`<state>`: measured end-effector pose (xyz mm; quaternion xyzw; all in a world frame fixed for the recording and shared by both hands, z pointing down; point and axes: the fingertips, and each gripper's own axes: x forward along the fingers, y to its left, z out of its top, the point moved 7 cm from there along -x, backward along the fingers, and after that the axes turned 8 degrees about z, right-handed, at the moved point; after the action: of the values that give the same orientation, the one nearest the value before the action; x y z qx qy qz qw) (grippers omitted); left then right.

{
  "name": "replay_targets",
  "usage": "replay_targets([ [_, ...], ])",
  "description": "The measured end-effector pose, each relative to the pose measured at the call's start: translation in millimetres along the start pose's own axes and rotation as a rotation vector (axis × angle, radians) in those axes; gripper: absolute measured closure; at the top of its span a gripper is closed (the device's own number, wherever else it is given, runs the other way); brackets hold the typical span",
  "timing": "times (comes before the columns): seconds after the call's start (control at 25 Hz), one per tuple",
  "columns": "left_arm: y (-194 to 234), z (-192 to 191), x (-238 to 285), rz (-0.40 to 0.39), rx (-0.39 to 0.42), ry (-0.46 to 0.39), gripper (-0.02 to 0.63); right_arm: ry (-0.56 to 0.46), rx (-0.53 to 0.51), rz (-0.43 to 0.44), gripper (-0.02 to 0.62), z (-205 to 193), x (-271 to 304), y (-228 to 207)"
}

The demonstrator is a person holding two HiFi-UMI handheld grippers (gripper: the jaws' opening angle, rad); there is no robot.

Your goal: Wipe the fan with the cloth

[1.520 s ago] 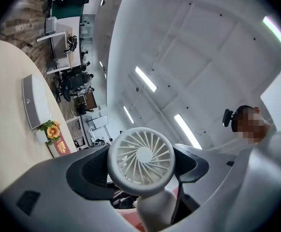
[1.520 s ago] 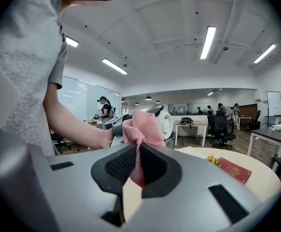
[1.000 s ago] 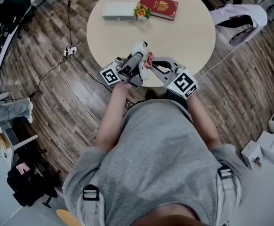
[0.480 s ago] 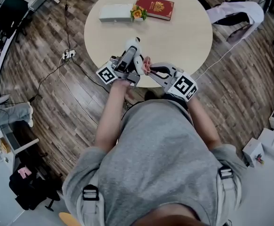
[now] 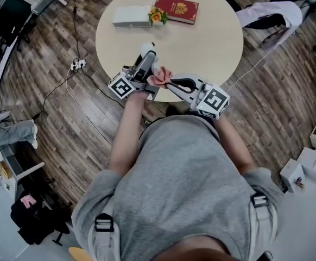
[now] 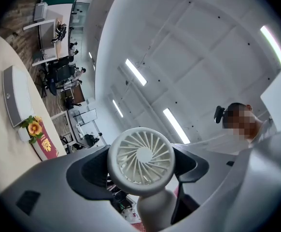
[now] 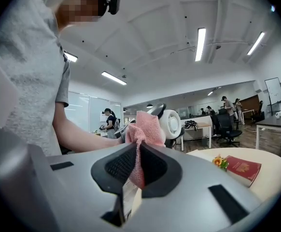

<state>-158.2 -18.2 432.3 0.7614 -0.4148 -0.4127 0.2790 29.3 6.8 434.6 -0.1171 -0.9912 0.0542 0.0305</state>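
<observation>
The right gripper [image 7: 139, 170], its jaws shut on the pink cloth [image 7: 145, 127], had pushed the cloth up beside the white fan [image 6: 140, 154] squeezed between the left gripper's [image 5: 143, 68] jaws, so the wiping looked started.

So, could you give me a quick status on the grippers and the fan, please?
Left gripper shut on fan, over table. Right gripper shut on cloth, close beside fan. Nothing between them.

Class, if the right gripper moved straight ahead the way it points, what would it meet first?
Probably the small white fan, held in the left gripper; the pink cloth pinched in the right gripper would touch it first.
</observation>
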Motion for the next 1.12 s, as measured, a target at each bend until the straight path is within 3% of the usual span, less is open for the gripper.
replay_targets([
  [0.12, 1.5, -3.2, -0.4, 0.053, 0.06, 0.039, 0.225, -0.02, 0.008, -0.019, 0.565, 0.5, -3.3, -3.8],
  [0.28, -2.6, 0.1, -3.1, 0.08, 0.082, 0.033, 0.225, -0.033, -0.019, -0.066, 0.565, 7.2, -11.9, -14.3],
  [0.4, -5.9, 4.4, -4.1, 0.104, 0.153, 0.059, 0.225, -0.046, -0.02, -0.12, 0.565, 8.9, -19.8, -27.2],
  [0.76, -4.0, 3.6, -8.1, 0.15, 0.305, 0.17, 0.225, -0.035, -0.031, -0.243, 0.566, 5.7, -37.4, -59.7],
  [1.12, 0.1, 3.0, -12.6, 0.171, 0.401, 0.268, 0.225, 0.0, -0.037, -0.299, 0.568, 0.6, -39.8, -76.8],
])
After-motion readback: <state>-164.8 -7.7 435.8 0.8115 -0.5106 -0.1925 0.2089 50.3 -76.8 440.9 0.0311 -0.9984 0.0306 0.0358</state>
